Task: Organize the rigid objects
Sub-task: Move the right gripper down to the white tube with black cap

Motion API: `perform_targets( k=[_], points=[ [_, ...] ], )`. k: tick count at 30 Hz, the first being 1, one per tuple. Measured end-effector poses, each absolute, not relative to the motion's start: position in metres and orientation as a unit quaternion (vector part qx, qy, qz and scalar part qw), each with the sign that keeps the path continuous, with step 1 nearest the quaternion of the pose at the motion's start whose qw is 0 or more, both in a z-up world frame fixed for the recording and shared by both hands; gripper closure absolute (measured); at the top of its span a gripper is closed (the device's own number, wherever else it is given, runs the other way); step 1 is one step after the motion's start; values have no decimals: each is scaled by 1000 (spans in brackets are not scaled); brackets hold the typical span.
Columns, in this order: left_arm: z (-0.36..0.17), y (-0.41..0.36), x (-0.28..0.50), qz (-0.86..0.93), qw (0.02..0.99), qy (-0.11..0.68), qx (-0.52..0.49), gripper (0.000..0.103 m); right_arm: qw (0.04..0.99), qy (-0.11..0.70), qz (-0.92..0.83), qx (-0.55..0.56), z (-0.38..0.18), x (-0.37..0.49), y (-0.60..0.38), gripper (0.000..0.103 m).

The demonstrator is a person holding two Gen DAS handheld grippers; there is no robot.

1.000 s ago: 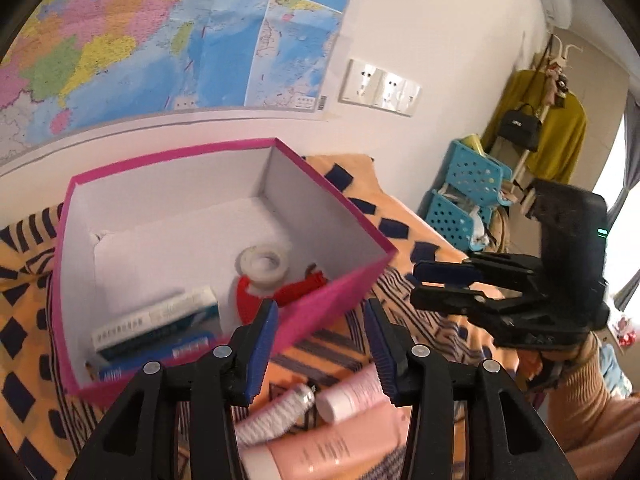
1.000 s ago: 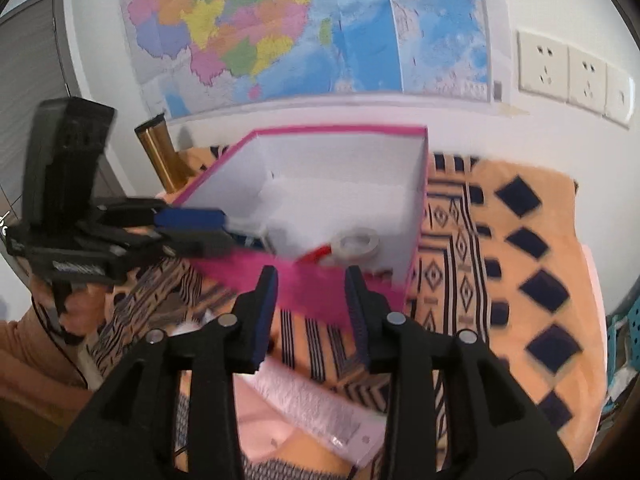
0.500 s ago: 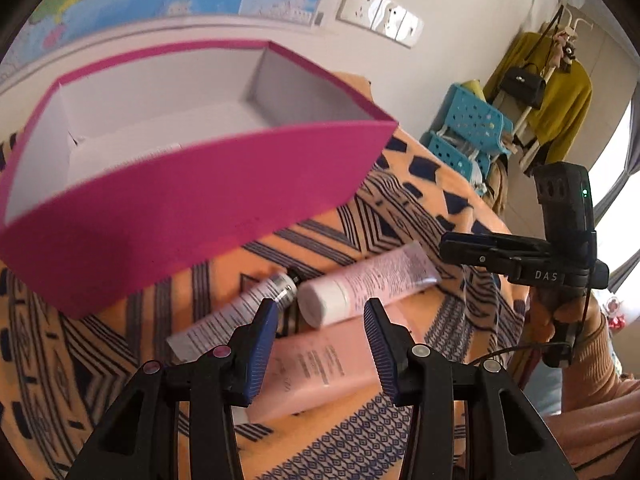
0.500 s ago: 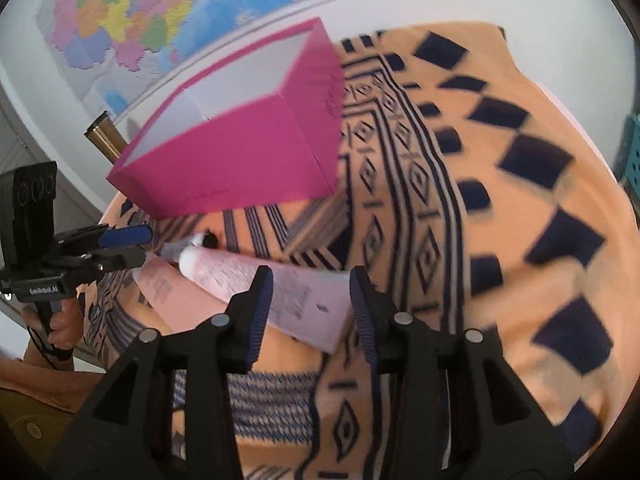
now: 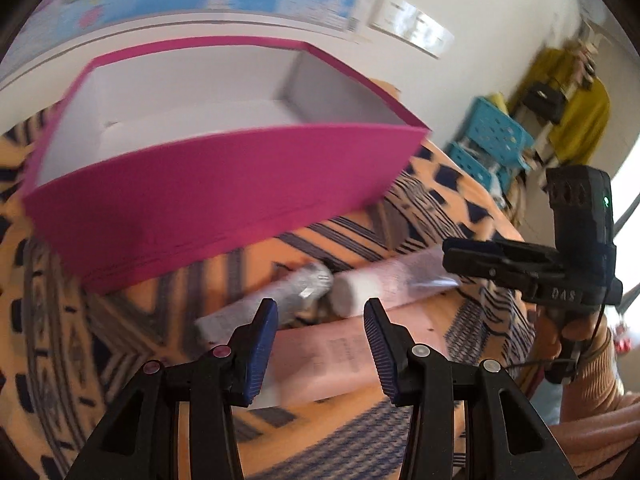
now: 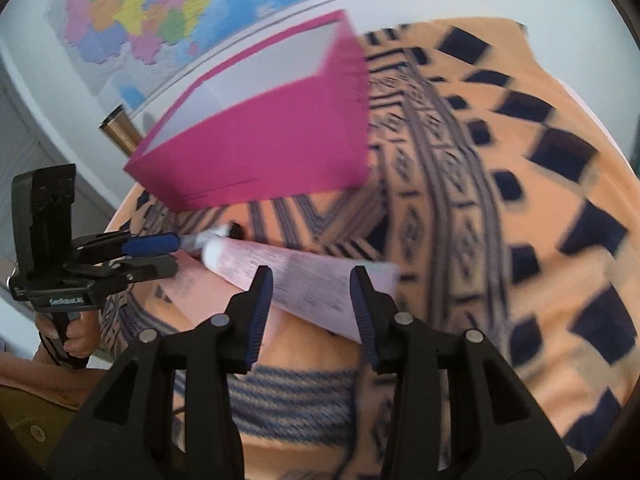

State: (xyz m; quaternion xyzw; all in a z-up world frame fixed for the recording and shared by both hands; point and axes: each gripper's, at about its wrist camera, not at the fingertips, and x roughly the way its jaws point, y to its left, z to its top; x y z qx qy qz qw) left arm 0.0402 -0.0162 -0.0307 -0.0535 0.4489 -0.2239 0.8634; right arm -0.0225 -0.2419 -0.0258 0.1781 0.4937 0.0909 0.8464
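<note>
Left tongs (image 5: 320, 340): jaws parted with nothing between the ribbed blue pads; they hang above the tubes without touching them.
Right tongs (image 6: 312, 304): jaws parted and empty, poised over the tail end of the pale pink tube; seen from the left tongs they sit off to the right, held in a hand (image 5: 576, 328).
Left hand (image 6: 76, 332): grips the handle of the left tongs, at the far left of the right tongs' view.
Salmon tube (image 5: 320, 356): flat, broad, peach-pink with small dark print; lies directly below the left tongs, nearest of the three.
Pale pink tube (image 6: 304, 276): light pink body with fine print, white round cap; lies across the salmon tube, its flat crimped end below the right tongs.
Silver tube (image 5: 272, 304): slim, grey-white, with a dark tip; just beyond the left tongs, beside the white cap.
Blanket (image 6: 540, 240): orange with dark blue diamonds and stripes, under all the tubes.
Pink box (image 5: 224, 204): open-topped, magenta outside, white inside; stands beyond the tubes, ahead of both tongs.
Map (image 6: 160, 12): coloured, on the wall behind the box.
</note>
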Motion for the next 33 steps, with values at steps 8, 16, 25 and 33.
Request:
perform_targets(
  k=[8, 16, 25, 33],
  points=[
    [-42, 26, 37, -173, 862, 468, -95, 58, 831, 507, 164, 159, -41, 26, -196, 61],
    [-60, 30, 45, -202, 837, 490, -135, 53, 811, 537, 170, 159, -60, 50, -184, 61],
    [-64, 26, 43, -227, 819, 505, -150, 49, 794, 553, 187, 166, -66, 47, -179, 61],
    [-62, 15, 30, -258, 809, 512, -127, 48, 797, 549, 188, 169, -66, 42, -180, 61]
  ],
)
